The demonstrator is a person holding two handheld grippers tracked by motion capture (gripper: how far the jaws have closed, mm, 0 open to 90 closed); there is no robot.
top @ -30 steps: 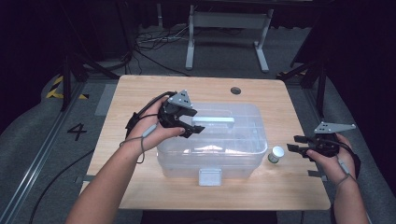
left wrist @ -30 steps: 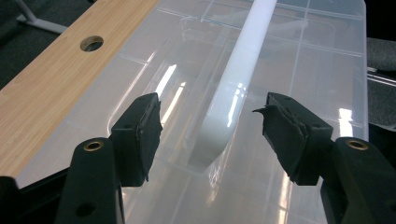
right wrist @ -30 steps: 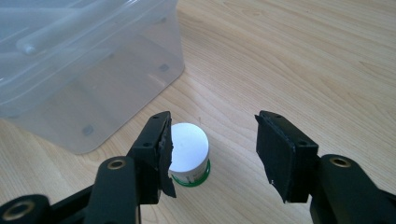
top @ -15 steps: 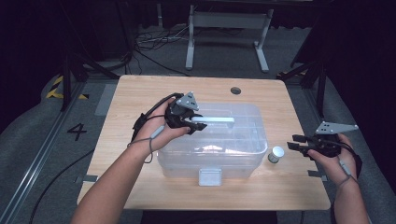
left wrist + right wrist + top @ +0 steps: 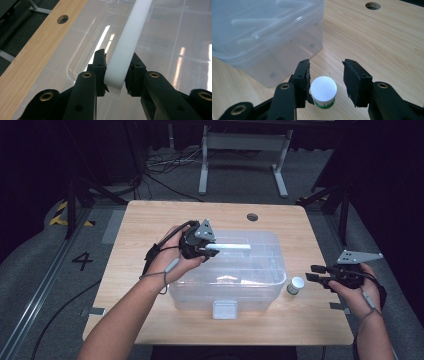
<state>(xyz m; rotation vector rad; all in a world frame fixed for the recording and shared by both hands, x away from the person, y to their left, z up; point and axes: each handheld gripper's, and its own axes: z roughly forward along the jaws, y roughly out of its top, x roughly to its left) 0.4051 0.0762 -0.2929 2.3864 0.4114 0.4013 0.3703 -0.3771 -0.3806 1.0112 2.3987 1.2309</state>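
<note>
A clear plastic bin [image 5: 240, 280] with a lid stands in the middle of the wooden table [image 5: 145, 220]. A white handle [image 5: 230, 247] lies across the lid. My left gripper [image 5: 205, 247] sits at the handle's left end, and its jaws have just been closing. In the left gripper view both pads [image 5: 100, 62] press the white handle [image 5: 130, 37], so the left gripper [image 5: 118, 55] is shut on it. A small white-capped jar [image 5: 296, 285] stands right of the bin. My right gripper [image 5: 311, 273] has just narrowed and stays open around the jar [image 5: 323, 91], with the right pad [image 5: 352, 75] apart from it.
The bin's front wall carries a white latch [image 5: 225, 309]. A round cable hole [image 5: 252, 216] lies in the tabletop behind the bin. In the right gripper view the bin's corner [image 5: 262, 37] stands close to the left of the jar. Dark floor and cables surround the table.
The left gripper has shifted a little right along the lid and its jaws have closed onto the white handle. The right gripper's jaws have narrowed around the jar; that hand has stayed in place.
</note>
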